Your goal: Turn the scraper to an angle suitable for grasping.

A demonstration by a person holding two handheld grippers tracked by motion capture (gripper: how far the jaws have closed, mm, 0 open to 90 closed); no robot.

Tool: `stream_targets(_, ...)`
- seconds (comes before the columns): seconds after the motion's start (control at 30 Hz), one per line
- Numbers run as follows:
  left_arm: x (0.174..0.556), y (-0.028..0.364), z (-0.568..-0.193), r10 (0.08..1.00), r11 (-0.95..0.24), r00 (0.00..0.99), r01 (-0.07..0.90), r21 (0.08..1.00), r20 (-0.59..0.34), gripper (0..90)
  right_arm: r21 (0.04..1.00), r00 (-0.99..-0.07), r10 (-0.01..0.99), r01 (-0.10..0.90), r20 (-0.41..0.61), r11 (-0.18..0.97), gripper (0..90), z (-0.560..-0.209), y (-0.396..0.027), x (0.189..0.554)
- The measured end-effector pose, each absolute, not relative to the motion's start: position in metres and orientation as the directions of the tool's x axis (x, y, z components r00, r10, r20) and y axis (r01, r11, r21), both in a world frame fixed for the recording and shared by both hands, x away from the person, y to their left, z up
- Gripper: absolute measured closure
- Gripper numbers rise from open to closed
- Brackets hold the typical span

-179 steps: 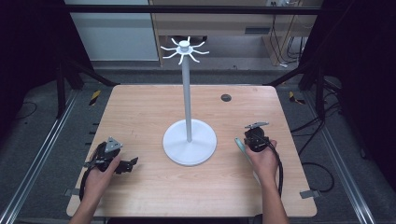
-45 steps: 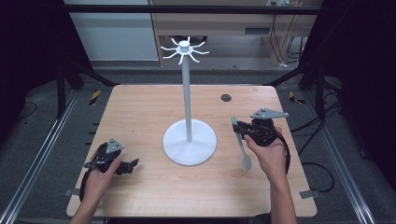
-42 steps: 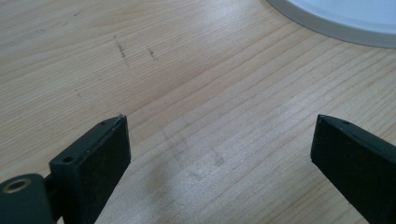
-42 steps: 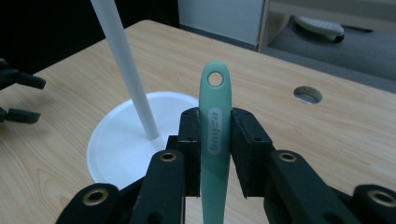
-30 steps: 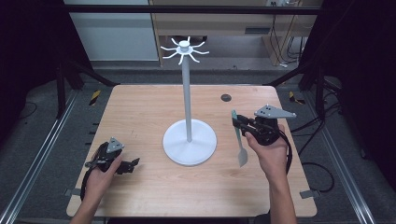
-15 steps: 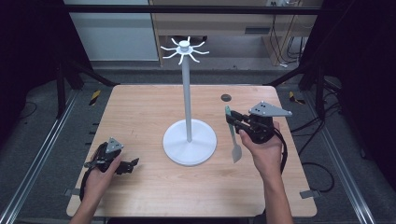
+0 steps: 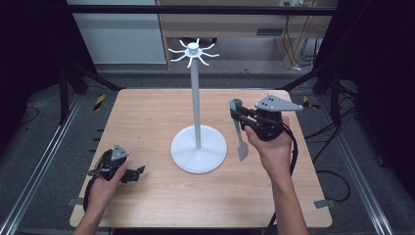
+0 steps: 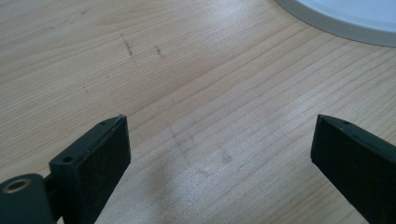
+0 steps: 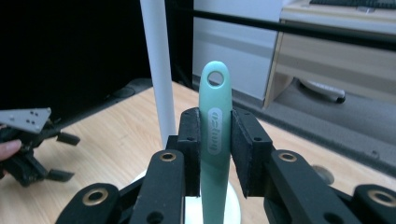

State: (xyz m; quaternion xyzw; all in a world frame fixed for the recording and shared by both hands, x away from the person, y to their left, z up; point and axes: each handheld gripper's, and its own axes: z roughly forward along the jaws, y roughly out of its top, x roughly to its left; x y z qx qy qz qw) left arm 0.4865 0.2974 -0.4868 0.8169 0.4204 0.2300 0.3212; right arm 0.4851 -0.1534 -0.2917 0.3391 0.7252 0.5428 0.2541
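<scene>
Where jaws clamp, spatula (image 9: 215, 135) hidden.

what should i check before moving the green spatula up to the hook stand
1. Grip: right gripper is shut on the green spatula at its handle - ok.
2. Hanging hole at the handle tip sticks out clear above the jaws - ok.
3. Spatula blade hangs off the table, beside the white stand base - ok.
4. Hooks at the pole top look free - ok.
5. Left gripper rests open on the table, away from the stand - ok.
6. Whether the hole fits a hook - cannot tell.
</scene>
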Motion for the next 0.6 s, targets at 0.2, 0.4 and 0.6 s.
stream_targets(0.2,0.485,0.296,-0.487,0.831,-0.447,0.546,0.536,0.716,0.109,4.5,0.972,-0.639,0.769,0.177,-0.008,0.157,74.3,-0.268,-0.146,0.484)
stream_targets(0.4,0.485,0.297,-0.487,0.832,-0.445,0.544,0.539,0.715,0.107,4.5,0.978,-0.64,0.768,0.15,-0.018,0.147,74.3,-0.253,-0.142,0.483)
stream_targets(0.6,0.485,0.297,-0.487,0.836,-0.437,0.538,0.539,0.72,0.106,4.5,0.983,-0.64,0.768,0.13,-0.02,0.134,74.3,-0.242,-0.134,0.483)
